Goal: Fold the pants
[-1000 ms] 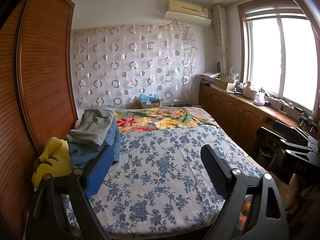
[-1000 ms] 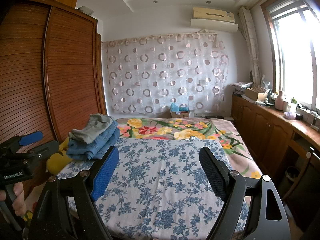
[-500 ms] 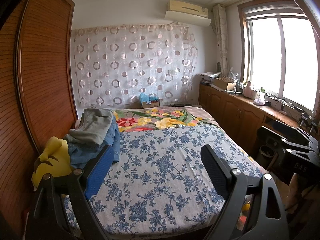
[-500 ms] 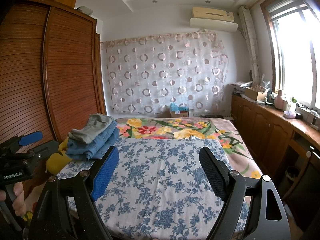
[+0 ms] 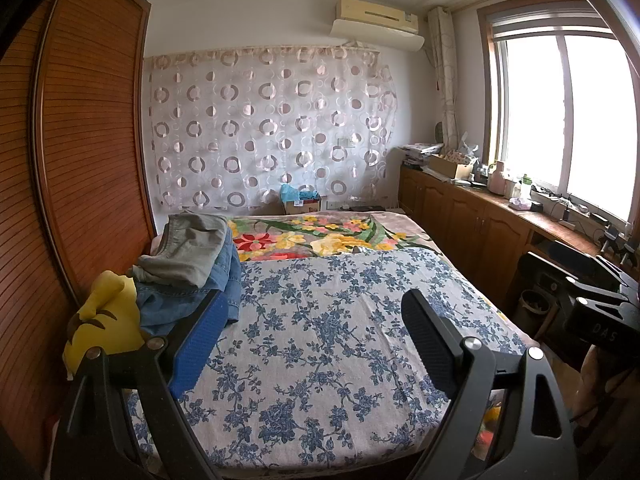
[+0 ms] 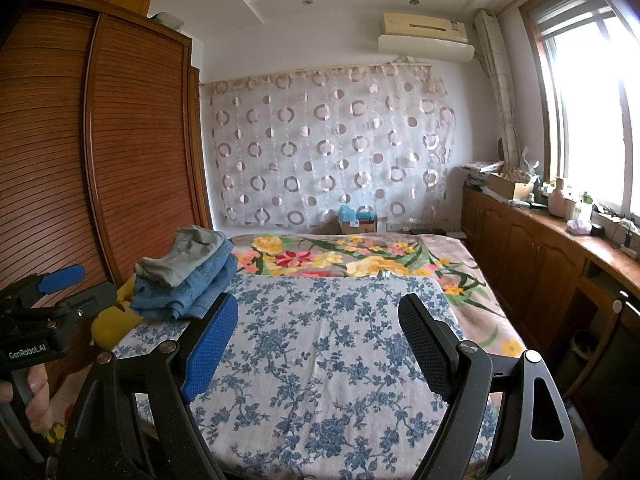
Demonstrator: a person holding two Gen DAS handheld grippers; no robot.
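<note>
Two grippers: I see the left gripper (image 5: 308, 336) and the right gripper (image 6: 312, 332) both with jaws wide apart, nothing between them, hanging over the near end of the bed.
Surface: bed under a blue-flowered sheet (image 5: 320, 320); a bright floral blanket (image 5: 320, 236) covers the far end.
Pants: folded stack of pants (image 6: 188, 272) at the left edge of the bed by the wardrobe, grey pair on top, blue denim under it. Neither gripper touches it.
Room: slatted wooden wardrobe (image 6: 132, 140) along the left, ring-patterned curtain (image 5: 264, 132) on the far wall, air conditioner (image 5: 376, 20) above it, window (image 5: 560, 120) and a low wooden cabinet (image 5: 472, 224) on the right.
Hidden: a yellow plush toy (image 5: 104, 320) is wedged between the stack and the wardrobe, partly covered by my left finger. I can't count the denim pieces in the stack. Items on the cabinet top are too small to make out. Window is blown out.
Cut off: near bed edge sits behind both gripper frames.
Other rig: in the right view the left gripper's body shows at the left edge, held by a hand (image 6: 36, 396).
Free room: middle of the sheet is flat and bare. A narrow gap runs between the right bed edge and the cabinet.
</note>
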